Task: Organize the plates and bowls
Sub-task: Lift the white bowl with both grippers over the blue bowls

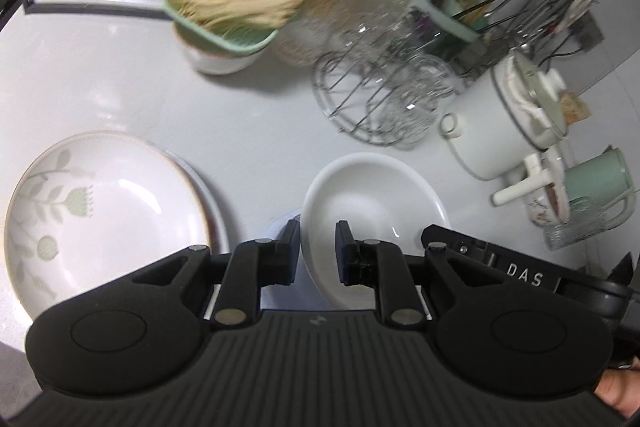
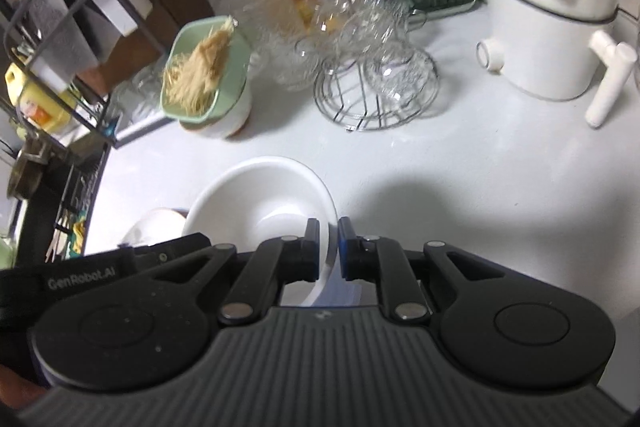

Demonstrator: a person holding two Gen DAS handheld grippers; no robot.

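White bowl (image 1: 372, 211) — at 6 o'clock on the white desk (image 1: 140, 87), its rim clamped on opposite sides: left claw (image 1: 318, 251) on the near-left edge, right claw (image 2: 329, 251) on the right edge. Floral plate (image 1: 104, 219) — at 8 o'clock in the left wrist view, stacked on another plate, just beside the bowl. Green strainer (image 1: 228, 3) of noodles — 11 o'clock, on a bowl. Wire glass rack (image 1: 384, 95) — 1 o'clock. White electric pot (image 2: 552, 23) — 2 o'clock.

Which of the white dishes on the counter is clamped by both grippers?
The plain white bowl: the left gripper and the right gripper each pinch its rim. The leaf-patterned white plate lies beside it, untouched.
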